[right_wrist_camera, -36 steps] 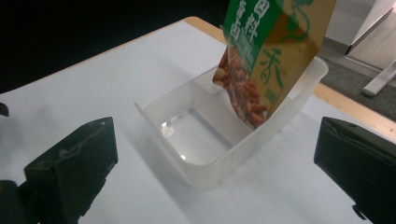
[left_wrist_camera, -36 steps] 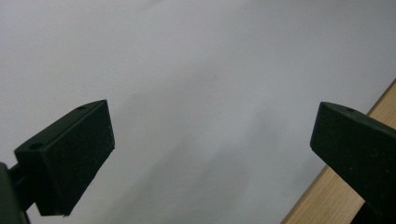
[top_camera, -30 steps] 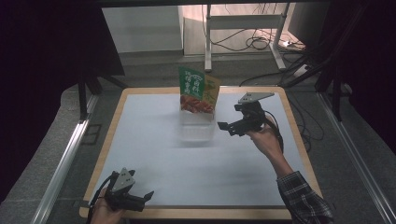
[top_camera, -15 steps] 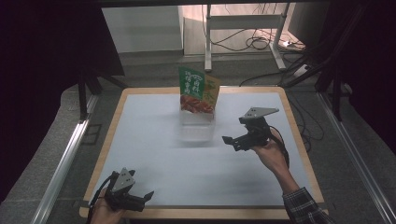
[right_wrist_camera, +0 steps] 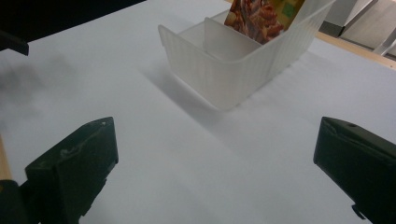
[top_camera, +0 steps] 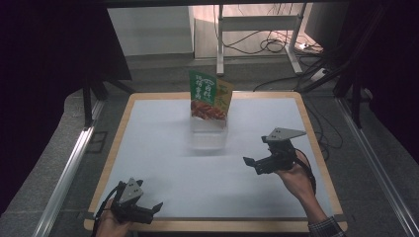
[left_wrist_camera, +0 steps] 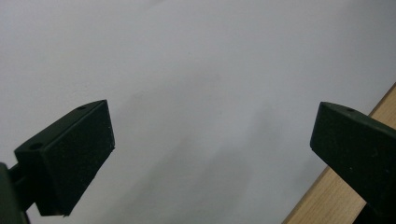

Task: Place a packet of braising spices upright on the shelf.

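A clear plastic bin (top_camera: 208, 134) with an inner divider (right_wrist_camera: 223, 39) stands on the white table top (top_camera: 163, 143), toward the back. Green and yellow snack packets (top_camera: 208, 96) stand upright in its far compartment; the near compartment looks bare. My right gripper (top_camera: 251, 164) hovers open to the right of the bin and nearer the front, with the bin (right_wrist_camera: 243, 60) ahead of its wide-apart jaws. My left gripper (top_camera: 154, 209) rests open at the front left corner, over bare white surface beside the wooden edge (left_wrist_camera: 336, 186).
A wooden rim (top_camera: 316, 148) frames the white top. Metal rails (top_camera: 64, 173) run along both sides of the table. Behind it stand a metal frame (top_camera: 257, 24) and loose cables (top_camera: 276, 47) on the floor.
My right gripper has drawn back from beside the bin toward the front right of the table. The left gripper has stayed put.
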`<state>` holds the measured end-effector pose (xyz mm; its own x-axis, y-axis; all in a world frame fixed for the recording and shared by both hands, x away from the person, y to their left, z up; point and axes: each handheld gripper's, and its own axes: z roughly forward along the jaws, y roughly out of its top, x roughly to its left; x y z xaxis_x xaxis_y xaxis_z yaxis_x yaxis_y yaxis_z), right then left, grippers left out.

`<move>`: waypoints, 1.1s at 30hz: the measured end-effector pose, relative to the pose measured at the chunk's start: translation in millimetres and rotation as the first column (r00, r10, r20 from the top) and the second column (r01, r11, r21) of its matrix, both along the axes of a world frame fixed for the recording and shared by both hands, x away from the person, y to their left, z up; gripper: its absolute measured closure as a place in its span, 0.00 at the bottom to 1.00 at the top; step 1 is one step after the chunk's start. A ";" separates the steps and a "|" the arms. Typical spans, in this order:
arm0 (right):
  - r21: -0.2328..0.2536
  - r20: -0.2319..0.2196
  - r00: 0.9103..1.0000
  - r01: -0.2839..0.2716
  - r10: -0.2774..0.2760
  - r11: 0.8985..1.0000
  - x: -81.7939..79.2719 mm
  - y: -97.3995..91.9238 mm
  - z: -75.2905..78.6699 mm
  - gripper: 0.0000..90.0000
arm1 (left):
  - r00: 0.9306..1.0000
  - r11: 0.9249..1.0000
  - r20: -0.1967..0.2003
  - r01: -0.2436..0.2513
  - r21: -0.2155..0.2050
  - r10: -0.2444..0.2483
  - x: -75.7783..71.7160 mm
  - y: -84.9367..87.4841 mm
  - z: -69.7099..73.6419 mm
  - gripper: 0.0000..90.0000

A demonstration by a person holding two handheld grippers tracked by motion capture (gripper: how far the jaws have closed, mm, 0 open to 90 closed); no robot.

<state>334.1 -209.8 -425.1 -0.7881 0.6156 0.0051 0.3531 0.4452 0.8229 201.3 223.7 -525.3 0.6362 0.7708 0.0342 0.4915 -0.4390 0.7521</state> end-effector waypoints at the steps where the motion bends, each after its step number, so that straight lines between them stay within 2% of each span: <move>1: -0.001 -0.003 1.000 0.003 -0.003 1.000 -2.4 -1.7 -1.0 0.00 | 1.000 1.000 0.001 0.000 0.000 0.000 0.0 0.0 0.0 0.00; 20: 0.004 0.007 0.998 0.057 -0.057 0.998 -44.5 -32.8 -21.1 0.00 | 1.000 1.000 0.004 0.003 0.008 -0.003 -0.5 -1.3 -0.2 0.00; 33: -0.007 0.003 0.996 0.090 -0.090 0.996 -63.7 -51.0 -37.1 0.00 | 1.000 1.000 0.004 0.005 0.012 -0.005 -0.5 -1.6 -0.3 0.00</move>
<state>270.3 -260.8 -462.2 -0.7295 0.6840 -0.0017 0.3899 0.4179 0.8206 200.8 222.1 -525.6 0.6401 0.7669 0.0463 0.4858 -0.4507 0.7489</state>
